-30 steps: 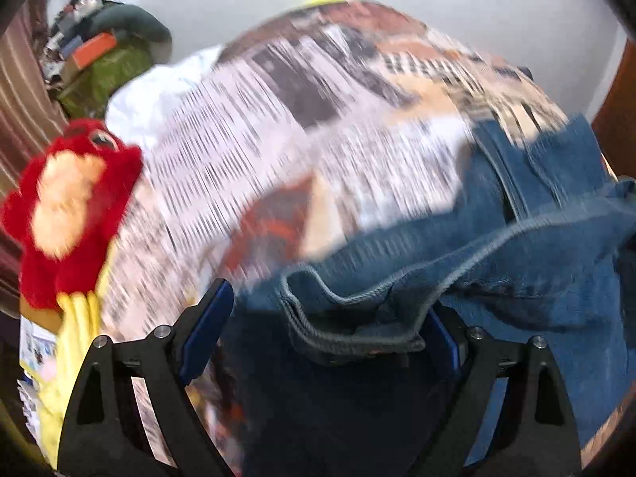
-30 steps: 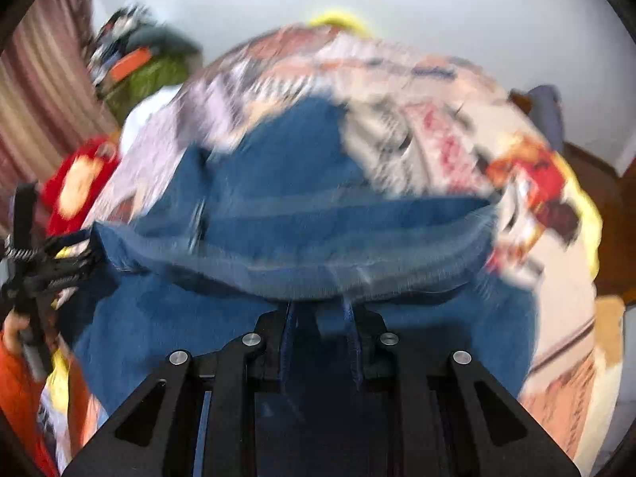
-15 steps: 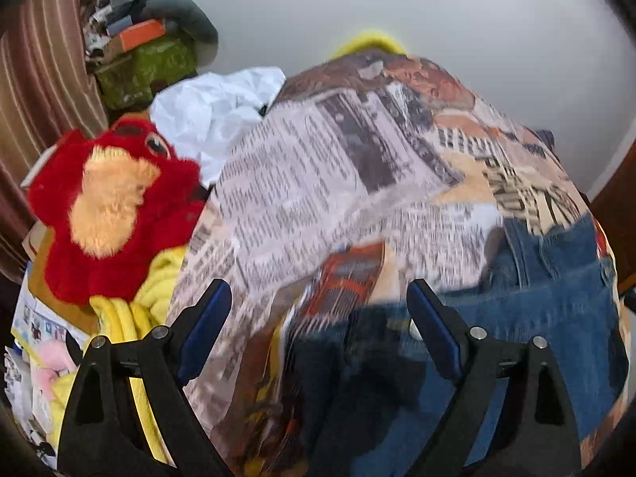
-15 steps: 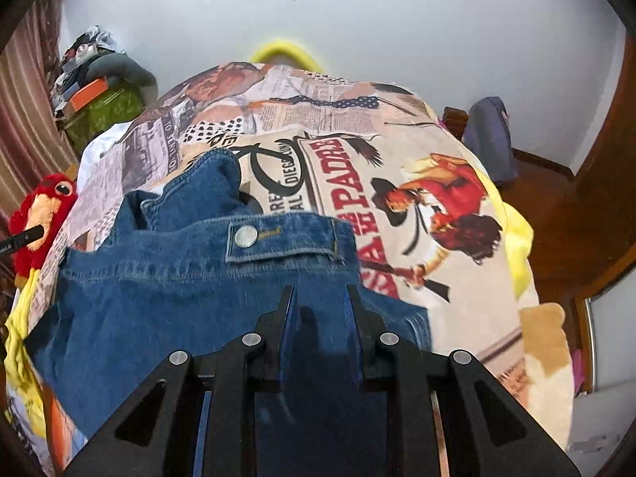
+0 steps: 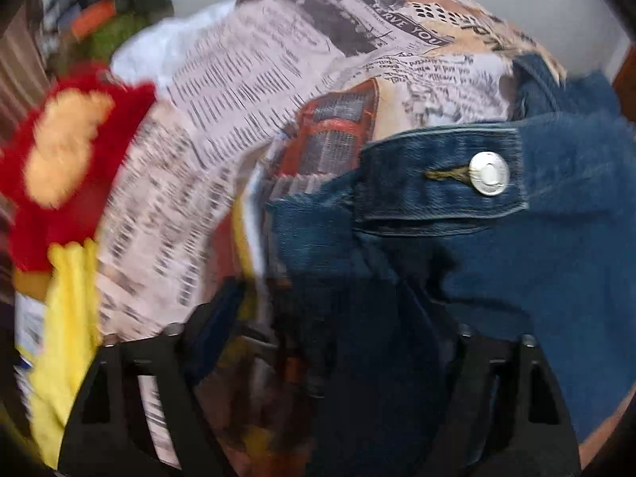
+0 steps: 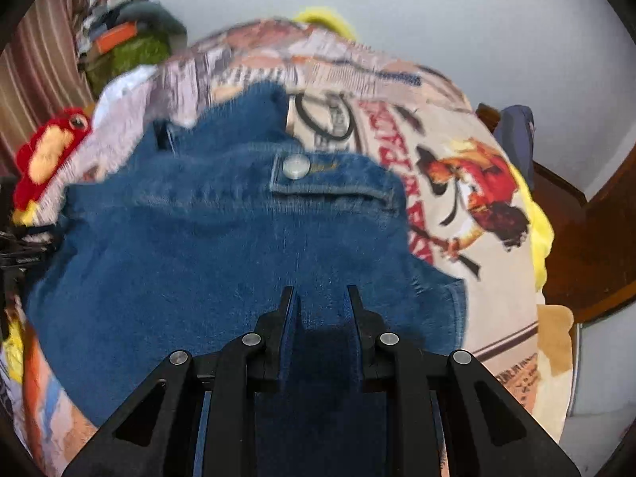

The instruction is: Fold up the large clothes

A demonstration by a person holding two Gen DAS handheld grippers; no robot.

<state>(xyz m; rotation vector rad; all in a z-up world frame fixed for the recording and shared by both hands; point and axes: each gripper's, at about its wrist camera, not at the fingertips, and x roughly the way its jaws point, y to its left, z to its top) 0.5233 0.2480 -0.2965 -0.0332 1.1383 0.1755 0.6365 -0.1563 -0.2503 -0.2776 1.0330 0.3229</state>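
Observation:
A blue denim jacket [image 6: 222, 246] lies spread on the printed bedspread [image 6: 469, 214]. It also shows in the left wrist view [image 5: 536, 246], with a metal button [image 5: 489, 173] on a pocket flap. My right gripper [image 6: 320, 294] is nearly shut on a fold of the denim at the near edge. My left gripper [image 5: 338, 318] is open, low over the jacket's left edge, with dark denim lying between its wide-apart jaws.
A red and yellow plush toy [image 5: 59, 159] lies at the bed's left edge; it also shows in the right wrist view [image 6: 43, 159]. White cloth [image 5: 159, 51] and a cluttered pile [image 6: 127, 39] sit at the far left. Wooden floor [image 6: 588, 238] is on the right.
The left gripper let go of the denim edge and has come down low over the jacket's left side. The jacket went from lifted to lying flat. The right gripper kept its hold.

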